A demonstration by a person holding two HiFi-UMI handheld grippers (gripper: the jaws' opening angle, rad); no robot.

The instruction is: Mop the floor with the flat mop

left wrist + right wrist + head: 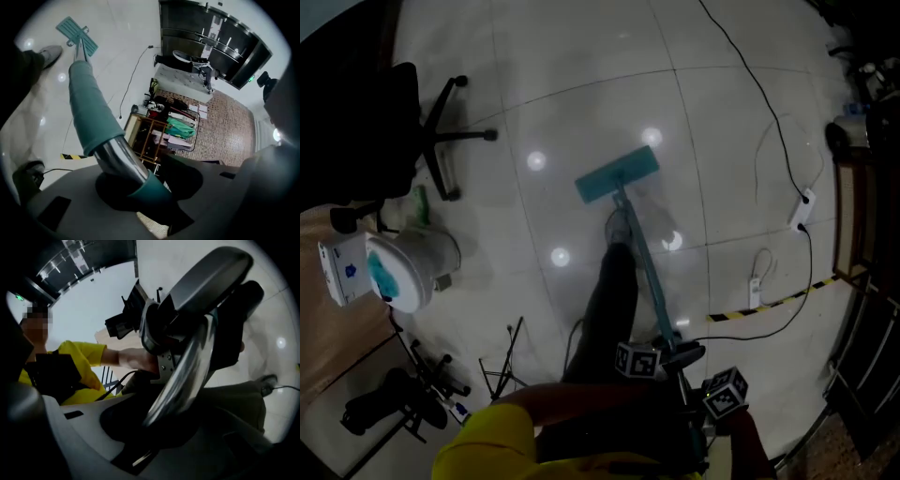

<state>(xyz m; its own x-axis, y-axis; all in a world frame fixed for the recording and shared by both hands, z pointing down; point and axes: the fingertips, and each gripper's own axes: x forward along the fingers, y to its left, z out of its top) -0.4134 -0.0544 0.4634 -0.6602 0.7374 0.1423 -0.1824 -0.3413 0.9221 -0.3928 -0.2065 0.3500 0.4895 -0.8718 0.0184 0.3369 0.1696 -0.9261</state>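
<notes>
2 grippers, both clamped on the mop pole: left gripper on chrome tube between teal sleeves, right gripper on bare chrome. Flat rectangular teal mop head lies on glossy tiled floor.

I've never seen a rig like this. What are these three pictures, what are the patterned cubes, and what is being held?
No robot here: a person in a yellow top holds hand-held tongs in each hand; the patterned cubes are part of them. The head view looks down from the person's head at a tiled floor. On it rests the teal mop head, with a white bucket, an office chair and a power strip around. The other two views ride on the tongs. The left tongs are shut on the mop pole; the right tongs are shut on the same pole nearer its top end.
</notes>
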